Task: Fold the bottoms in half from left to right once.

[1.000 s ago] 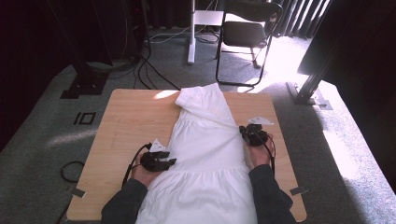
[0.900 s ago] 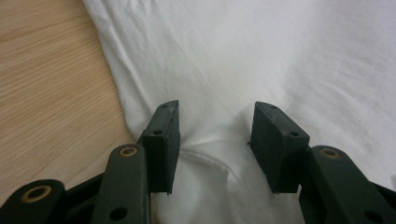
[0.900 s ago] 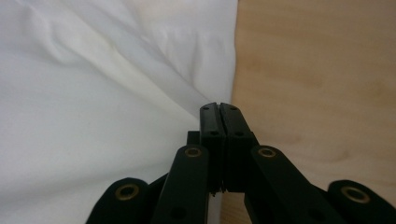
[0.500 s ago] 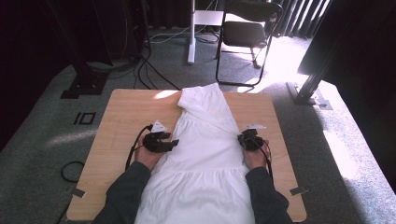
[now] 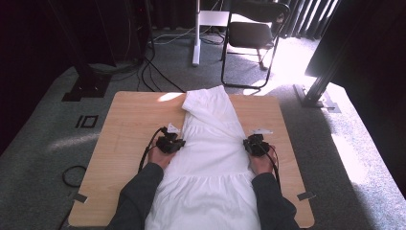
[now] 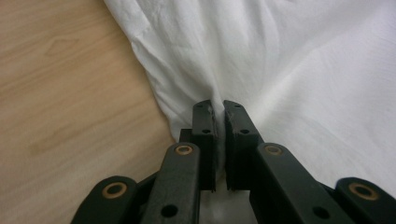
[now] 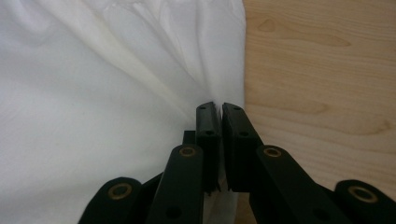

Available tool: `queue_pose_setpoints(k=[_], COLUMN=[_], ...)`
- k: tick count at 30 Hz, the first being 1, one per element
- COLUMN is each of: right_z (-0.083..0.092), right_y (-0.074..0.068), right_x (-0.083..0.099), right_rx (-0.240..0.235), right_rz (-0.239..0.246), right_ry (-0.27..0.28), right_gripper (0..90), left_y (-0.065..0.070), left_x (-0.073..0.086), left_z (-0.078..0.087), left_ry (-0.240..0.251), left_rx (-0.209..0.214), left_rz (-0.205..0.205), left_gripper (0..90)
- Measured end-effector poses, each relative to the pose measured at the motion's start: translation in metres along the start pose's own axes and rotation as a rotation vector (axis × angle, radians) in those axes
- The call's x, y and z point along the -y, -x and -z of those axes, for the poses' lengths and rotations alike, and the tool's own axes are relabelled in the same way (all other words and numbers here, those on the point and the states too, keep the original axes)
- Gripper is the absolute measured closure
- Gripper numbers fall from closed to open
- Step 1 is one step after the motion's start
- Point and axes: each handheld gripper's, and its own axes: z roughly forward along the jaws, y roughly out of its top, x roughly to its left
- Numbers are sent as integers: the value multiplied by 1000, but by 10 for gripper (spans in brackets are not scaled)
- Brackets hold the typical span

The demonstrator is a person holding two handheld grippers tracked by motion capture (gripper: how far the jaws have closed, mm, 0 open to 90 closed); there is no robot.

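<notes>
A: From the high view, we see the white garment (image 5: 210, 158) lying lengthwise down the middle of the wooden table (image 5: 129, 124), its narrow end toward the top of the frame and its wide end running off the bottom edge, so the hem is cut off. The left gripper (image 5: 178, 143) sits at the cloth's left edge, the right gripper (image 5: 253, 143) at its right edge, both about mid-frame.

B: We can't make out the jaws from up there; they are too small and dark against the hands. A folding chair (image 5: 253, 36) stands beyond the table at the top of the frame, half lost in glare.

A: In the left gripper view, the left gripper (image 6: 218, 112) has just been closing, and we see its jaws clenched on a pinch of the garment (image 6: 280, 70), with cloth puckering toward the tips. Bare table (image 6: 70, 93) takes the left half of that frame.

B: How much fabric lies between the pads is hidden by the jaws themselves.

A: In the right gripper view, the right gripper (image 7: 220, 112) is likewise clamped on the garment (image 7: 93, 93), right at its edge, with folds fanning up to the upper left. The table (image 7: 322, 84) shows on the right.

B: Below the tips, the cloth vanishes behind the black linkage.
</notes>
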Motion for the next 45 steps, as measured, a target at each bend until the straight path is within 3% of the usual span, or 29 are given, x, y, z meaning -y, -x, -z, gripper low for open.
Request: queue_pose_setpoints(k=[3, 8, 14, 18, 19, 24, 26, 27, 28, 29, 30, 31, 32, 33, 34, 36, 39, 40, 42, 43, 44, 45], right_z=[9, 33, 63, 75, 76, 75, 75, 75, 72, 63, 63, 54, 48, 48, 35, 30, 1, 1, -13, -13, -13, -11], right_y=[-9, -25, -39, -44, -45, -42, -46, -46, -51, -67, -67, -81, -89, -89, -104, -109, -127, -127, -128, -124, -124, -119], right_x=[11, 34, 64, 76, 75, 50, 31, 31, 18, -2, -2, -14, -20, -20, -30, -32, -41, -41, -40, -42, -42, -43], right_rx=[-7, -43, -103, -134, -137, -168, -174, -174, -206, -245, -245, -267, -276, -276, -292, -296, -274, -274, -234, -220, -220, -215], right_rz=[-12, 23, 73, 67, 74, 71, 89, 89, 119, 195, 195, 250, 274, 274, 315, 326, 369, 369, 384, 366, 366, 338], right_ry=[12, 1, -7, -13, -20, 40, 89, 89, 99, 94, 94, 93, 84, 84, 75, 66, -2, -2, -21, -12, -12, -4], right_gripper=[865, 865, 860, 854, 819, 562, 516, 516, 508, 509, 509, 516, 515, 515, 508, 492, 423, 423, 548, 661, 661, 729], left_y=[5, 20, 38, 45, 44, 43, 42, 42, 42, 42, 42, 42, 42, 41, 41, 41, 41, 41, 41, 41, 41, 41], left_x=[12, 39, 74, 80, 80, 78, 78, 78, 79, 79, 79, 79, 79, 79, 80, 80, 81, 81, 81, 81, 81, 81], left_z=[10, 34, 62, 68, 68, 66, 66, 66, 65, 65, 65, 65, 65, 65, 65, 65, 65, 65, 65, 65, 65, 65], left_ry=[6, 8, 25, 22, 20, 25, 30, 30, 34, 35, 37, 40, 42, 44, 46, 48, 49, 49, 53, 53, 53, 52], left_rx=[10, 21, 67, 64, 67, 74, 77, 77, 77, 76, 77, 78, 80, 80, 81, 84, 83, 83, 84, 84, 83, 81], left_rz=[-4, -42, -58, -82, -81, -76, -72, -72, -70, -70, -68, -66, -64, -65, -64, -63, -64, -64, -63, -63, -63, -65], left_gripper=[861, 860, 858, 856, 855, 851, 849, 848, 848, 846, 846, 846, 845, 845, 845, 845, 844, 844, 844, 844, 844, 844])
